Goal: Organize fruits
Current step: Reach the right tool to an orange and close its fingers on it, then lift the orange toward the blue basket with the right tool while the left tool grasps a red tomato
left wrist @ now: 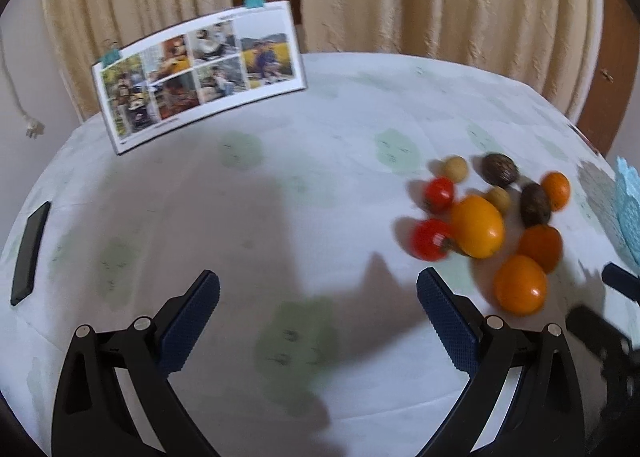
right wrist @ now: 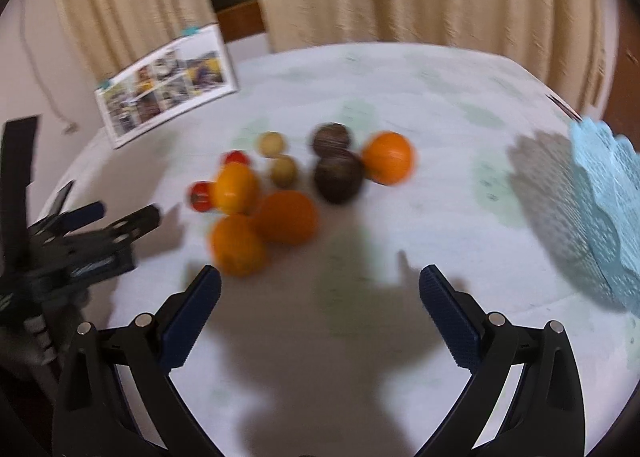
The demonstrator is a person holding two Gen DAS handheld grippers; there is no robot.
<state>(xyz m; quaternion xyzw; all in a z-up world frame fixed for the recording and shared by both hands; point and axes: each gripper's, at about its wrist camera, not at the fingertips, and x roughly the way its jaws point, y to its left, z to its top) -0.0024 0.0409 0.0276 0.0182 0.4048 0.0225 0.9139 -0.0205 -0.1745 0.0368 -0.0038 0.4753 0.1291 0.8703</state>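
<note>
Both views were blurred, yet the left gripper (left wrist: 318,289) and right gripper (right wrist: 320,285) clearly gaped wide, holding nothing. Fruits (right wrist: 288,185) clustered mid-table (right wrist: 440,185); the basket (right wrist: 612,213) at its right edge was cut off.

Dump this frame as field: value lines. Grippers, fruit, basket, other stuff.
left gripper: open, empty, above the table
right gripper: open, empty, above the table
fruit: loose cluster on the tablecloth, none held
oranges: three, plus one larger yellow-orange fruit
tomatoes: two
dark fruits: two
tan fruits: two small
basket: light blue, right of the fruit, contents not visible
photo board: propped at far left
phone: left edge
image: motion blur
</note>
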